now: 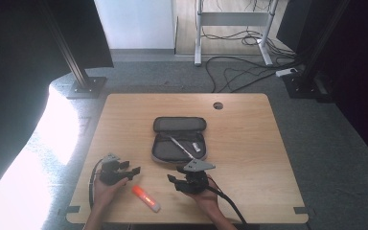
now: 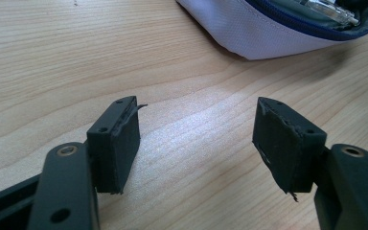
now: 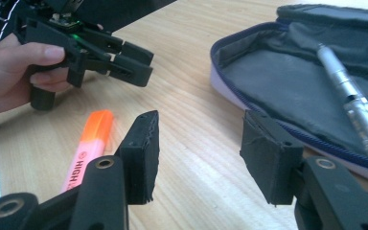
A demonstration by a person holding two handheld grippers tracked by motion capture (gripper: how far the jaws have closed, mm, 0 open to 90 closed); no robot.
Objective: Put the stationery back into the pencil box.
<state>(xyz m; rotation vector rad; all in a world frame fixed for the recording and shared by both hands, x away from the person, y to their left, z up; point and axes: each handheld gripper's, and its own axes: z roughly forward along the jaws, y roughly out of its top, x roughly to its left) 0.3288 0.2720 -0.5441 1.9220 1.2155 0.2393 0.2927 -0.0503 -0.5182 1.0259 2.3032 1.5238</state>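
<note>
Your left gripper [image 1: 133, 171] sits near the table's [image 1: 124, 110] front-left corner, close to the front edge, with the left edge a little farther out. Its jaws stand wide apart with only bare wood between them, as the left gripper view shows [image 2: 196, 139]. Ahead of it lies a broad stretch of open tabletop, and in that view the white outer wall of the pencil case [image 2: 268, 33] curves across the upper right, well clear of the pads.

Just right of that gripper, the orange highlighter [image 1: 146, 198] lies flat on the wood, slanted, its lower end close to the front edge. It rests between your two grippers and touches neither. In the right gripper view it appears at the left, partly hidden behind the left-hand jaw [image 3: 88, 143].

Your right gripper [image 1: 172, 179] is near the front edge at mid-table, jaws about half open and holding nothing [image 3: 199, 153]. Its right-hand pad stands just beside the near rim of the pencil case [image 1: 179, 139]; whether it touches the rim you probably cannot tell from here.

The case lies unzipped and open at the table's centre, with a silver pen [image 3: 354, 105] lying slantwise inside and a small pale thing [image 1: 196, 147] beside it, too small to name.

To the right of the case the wood is bare out to the right edge
</note>
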